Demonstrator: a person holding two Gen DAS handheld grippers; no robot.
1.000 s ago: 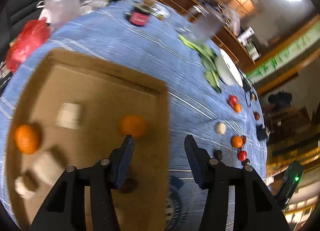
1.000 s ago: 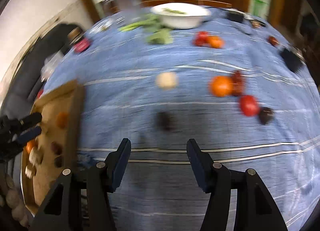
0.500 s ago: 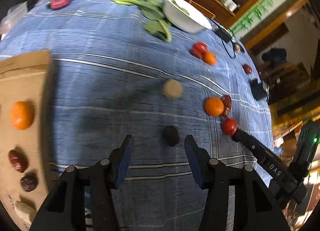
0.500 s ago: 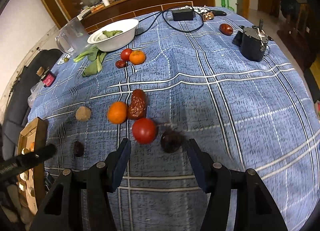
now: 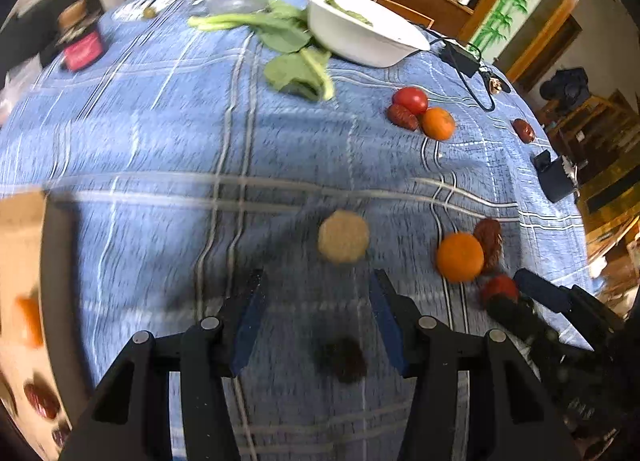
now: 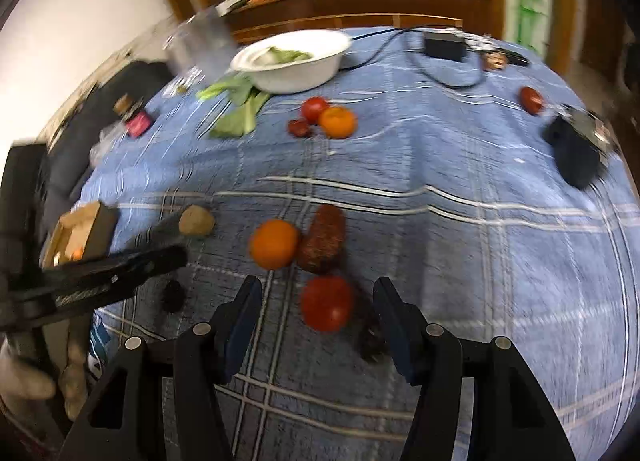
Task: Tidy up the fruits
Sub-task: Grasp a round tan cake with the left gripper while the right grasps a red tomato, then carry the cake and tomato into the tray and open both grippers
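Fruits lie scattered on a blue plaid tablecloth (image 5: 160, 133). Left gripper (image 5: 316, 301) hangs with jaws parted and empty above a small dark fruit (image 5: 342, 357), a tan round fruit (image 5: 343, 236) just beyond. Right gripper (image 6: 316, 309) hangs with jaws apart either side of a red tomato (image 6: 326, 303), not touching it; an orange (image 6: 274, 244) and a brown date (image 6: 322, 239) touch just beyond.

white bowl (image 5: 360, 41), red-labelled jar (image 5: 82, 47), black adapter (image 6: 444, 47)

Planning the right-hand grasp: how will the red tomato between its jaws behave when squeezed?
The tomato looks round and smooth, so it may roll or slip. It probably bruises under hard squeezing. The right hand-held gripper straddles it, open.
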